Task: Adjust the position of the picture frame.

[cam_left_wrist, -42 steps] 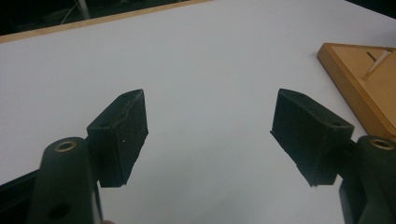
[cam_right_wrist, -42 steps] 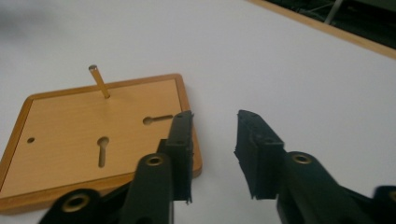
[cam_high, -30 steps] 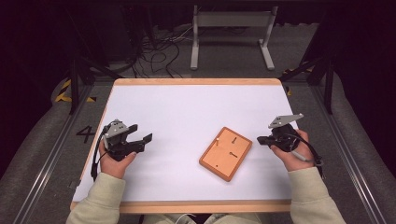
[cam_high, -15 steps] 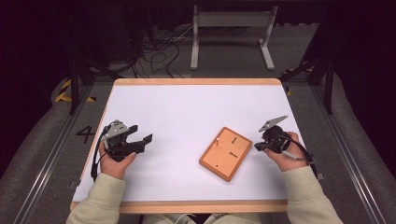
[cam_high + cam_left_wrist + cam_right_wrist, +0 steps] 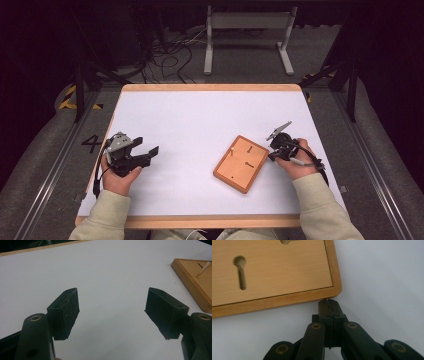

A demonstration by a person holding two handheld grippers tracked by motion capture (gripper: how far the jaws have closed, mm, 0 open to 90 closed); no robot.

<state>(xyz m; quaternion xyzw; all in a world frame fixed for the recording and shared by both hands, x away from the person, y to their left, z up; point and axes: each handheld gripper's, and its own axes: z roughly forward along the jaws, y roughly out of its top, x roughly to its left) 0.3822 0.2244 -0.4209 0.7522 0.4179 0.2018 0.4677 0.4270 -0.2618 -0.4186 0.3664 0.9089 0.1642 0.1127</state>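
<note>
Holding my right gripper (image 5: 328, 302) jaws pressed together at the wooden board's (image 5: 274, 277) rim, I keep my left gripper (image 5: 112, 312) spread apart, well clear of that board.

The wooden board (image 5: 241, 164) lies on the table (image 5: 200, 120), right of centre, near its front edge.

The right gripper (image 5: 274, 148) has moved in from near the table's (image 5: 200, 115) right edge toward the board (image 5: 241, 163) and come lower. Its closed tips now sit just at the board's right-hand edge, close to one corner, where a second ago they stood well apart from it.
</note>
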